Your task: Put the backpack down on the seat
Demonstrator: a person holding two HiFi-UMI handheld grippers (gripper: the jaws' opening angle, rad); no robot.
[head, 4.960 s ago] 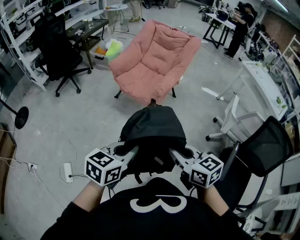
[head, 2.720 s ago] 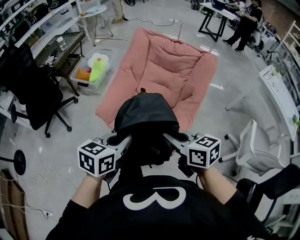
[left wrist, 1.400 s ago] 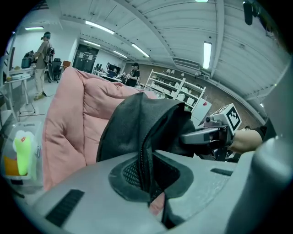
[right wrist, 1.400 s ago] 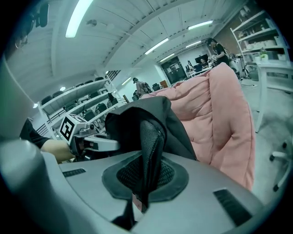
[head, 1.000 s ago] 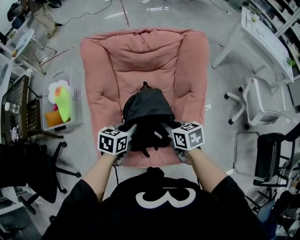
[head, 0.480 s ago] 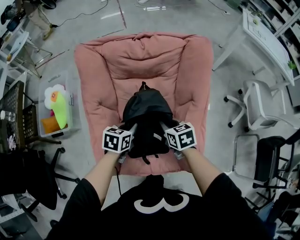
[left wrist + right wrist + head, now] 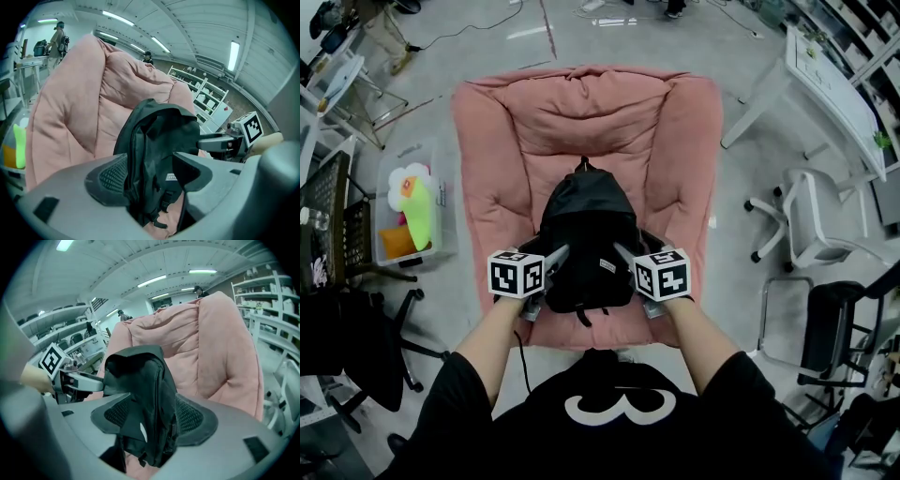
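Observation:
The black backpack point(image 7: 586, 234) rests upright on the seat of the pink padded chair point(image 7: 581, 122), leaning toward the backrest. My left gripper point(image 7: 551, 255) is at its lower left side and my right gripper point(image 7: 623, 253) at its lower right. Both sets of jaws have just been opening and now stand wide. In the left gripper view the backpack point(image 7: 159, 136) edge still lies between the spread jaws of the left gripper point(image 7: 150, 171). In the right gripper view loose backpack point(image 7: 140, 376) fabric hangs between the spread jaws of the right gripper point(image 7: 150, 416), unclamped.
A clear plastic box with toys point(image 7: 408, 211) sits left of the chair, beside a dark side table point(image 7: 323, 216). A white chair point(image 7: 806, 220) and a black office chair point(image 7: 830, 328) stand on the right. A white table point(image 7: 839, 84) is at the far right.
The backpack has been carried to the pink chair and lowered onto its seat. Both grippers sank with it, and their jaws have spread apart from the backpack's sides.

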